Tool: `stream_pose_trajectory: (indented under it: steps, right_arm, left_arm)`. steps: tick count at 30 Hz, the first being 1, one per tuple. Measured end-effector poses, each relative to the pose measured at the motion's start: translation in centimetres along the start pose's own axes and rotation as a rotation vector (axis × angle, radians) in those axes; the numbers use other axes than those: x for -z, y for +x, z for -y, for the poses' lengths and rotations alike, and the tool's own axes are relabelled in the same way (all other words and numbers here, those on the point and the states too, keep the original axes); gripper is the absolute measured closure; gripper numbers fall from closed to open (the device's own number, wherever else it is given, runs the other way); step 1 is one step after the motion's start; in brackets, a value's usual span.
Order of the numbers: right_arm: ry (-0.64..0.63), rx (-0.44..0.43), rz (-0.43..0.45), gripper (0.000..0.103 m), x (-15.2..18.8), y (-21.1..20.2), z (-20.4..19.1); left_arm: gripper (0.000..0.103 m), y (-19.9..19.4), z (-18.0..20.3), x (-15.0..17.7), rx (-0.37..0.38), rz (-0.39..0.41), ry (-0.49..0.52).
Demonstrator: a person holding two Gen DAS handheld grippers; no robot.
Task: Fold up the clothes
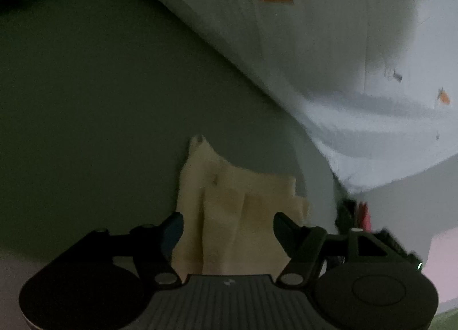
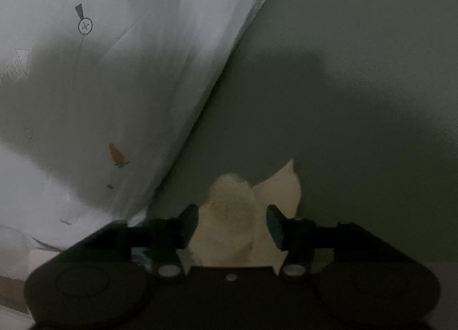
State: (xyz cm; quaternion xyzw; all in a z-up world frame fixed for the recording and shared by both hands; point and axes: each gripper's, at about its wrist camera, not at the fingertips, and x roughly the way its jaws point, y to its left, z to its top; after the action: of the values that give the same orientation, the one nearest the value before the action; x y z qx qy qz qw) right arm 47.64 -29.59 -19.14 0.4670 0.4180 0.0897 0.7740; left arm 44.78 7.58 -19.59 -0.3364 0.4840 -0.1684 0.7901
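A cream cloth (image 1: 229,192) lies crumpled on a grey-green surface (image 1: 100,101). My left gripper (image 1: 228,224) is open, with the cloth showing in the gap between its fingers and neither pad pressing on it. In the right wrist view a bunched part of the same cream cloth (image 2: 232,204) sits between the fingers of my right gripper (image 2: 232,215), which is also open. A white garment with small carrot prints (image 1: 315,44) spreads across the upper right of the left view and fills the left side of the right view (image 2: 100,72).
The grey-green surface (image 2: 343,129) stretches bare to the right in the right wrist view. A small dark and red thing (image 1: 360,212), blurred, sits by the white garment's lower edge. A pale pink area (image 1: 440,258) shows at the far right.
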Motion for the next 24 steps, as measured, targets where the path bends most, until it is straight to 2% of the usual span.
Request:
stream_pose_trajectory:
  steps: [3,4,5,7,11,12,14,17,20,24]
  right_arm:
    - [-0.128,0.108,-0.020,0.034,-0.1,1.6,-1.2]
    - [-0.174,0.146,-0.038,0.034,-0.1,2.2,-1.6]
    - [-0.228,0.166,-0.057,0.033,0.2,2.5,-1.8]
    - [-0.328,0.206,-0.081,0.030,1.0,3.2,-2.4]
    - [-0.509,0.298,-0.084,0.027,2.9,4.6,-3.3]
    - [-0.531,0.297,-0.078,0.027,3.2,4.7,-3.3]
    - [-0.528,0.254,-0.065,0.027,3.4,4.6,-2.9]
    - [-0.467,0.203,-0.064,0.023,3.3,5.0,-2.1]
    - [-0.491,0.209,-0.048,0.022,3.5,5.1,-2.2]
    - [-0.558,0.261,-0.041,0.023,4.1,5.3,-2.8]
  left_arm:
    - [0.029,2.3,1.2,-0.3,-0.048,-0.022,0.047]
    - [0.027,3.0,1.5,-0.4,-0.053,-0.025,0.057]
    - [0.020,3.7,1.7,-0.5,-0.068,-0.021,0.065]
    - [0.017,4.7,2.0,-0.7,-0.123,-0.006,0.088]
    - [0.010,4.7,2.4,-0.9,-0.108,-0.018,0.103]
    - [0.005,4.7,2.1,-0.8,-0.091,-0.038,0.102]
    - [0.003,4.4,1.5,-0.5,-0.054,-0.055,0.112]
    - [0.001,4.5,1.6,-0.4,-0.044,-0.064,0.132]
    - [0.001,5.0,2.4,-0.1,-0.071,-0.052,0.184]
    - [0.003,5.3,3.8,1.2,-0.139,-0.031,0.316]
